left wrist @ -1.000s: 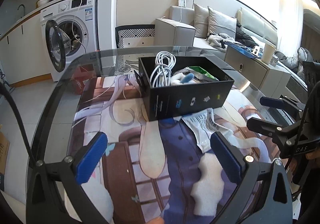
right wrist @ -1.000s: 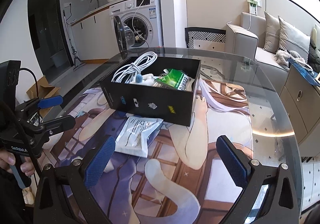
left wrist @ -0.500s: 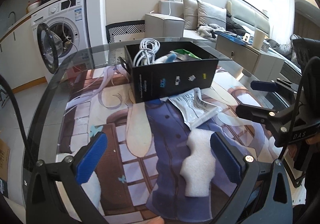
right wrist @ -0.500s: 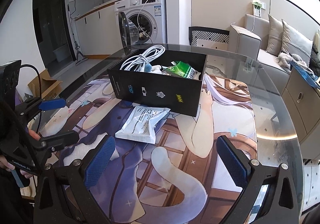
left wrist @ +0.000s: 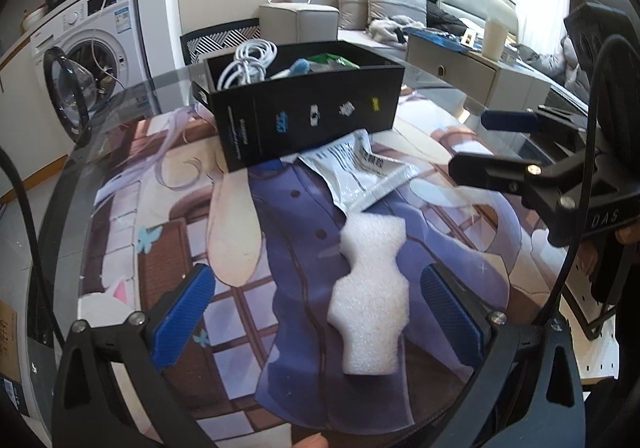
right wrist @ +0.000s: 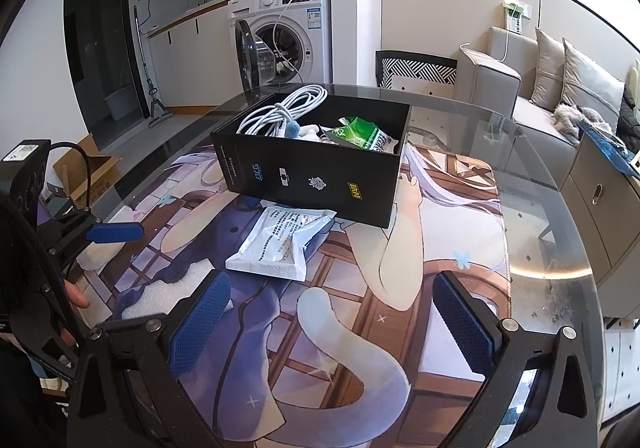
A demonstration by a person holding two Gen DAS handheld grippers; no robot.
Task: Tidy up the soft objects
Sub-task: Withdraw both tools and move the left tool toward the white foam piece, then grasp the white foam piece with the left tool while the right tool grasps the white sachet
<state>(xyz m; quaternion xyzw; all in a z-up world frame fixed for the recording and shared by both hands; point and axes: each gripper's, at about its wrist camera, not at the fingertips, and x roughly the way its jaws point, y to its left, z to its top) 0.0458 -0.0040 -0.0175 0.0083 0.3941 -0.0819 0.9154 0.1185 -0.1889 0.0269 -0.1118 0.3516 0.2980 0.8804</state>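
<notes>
Left gripper [left wrist: 320,312] (spread wide, empty) has drawn nearer the foam piece [left wrist: 370,296]; right gripper [right wrist: 334,322] likewise gapes.

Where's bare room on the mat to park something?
Bare mat right of the white packet, running to the glass table edge. Crowded: black box, packet and foam piece cluster together ahead of the left gripper.

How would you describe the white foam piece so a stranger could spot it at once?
On the printed mat covering the glass table, look in front of the black box. Nearer than the flat white packet lies the foam piece: thick, spongy, with wavy pinched sides.
</notes>
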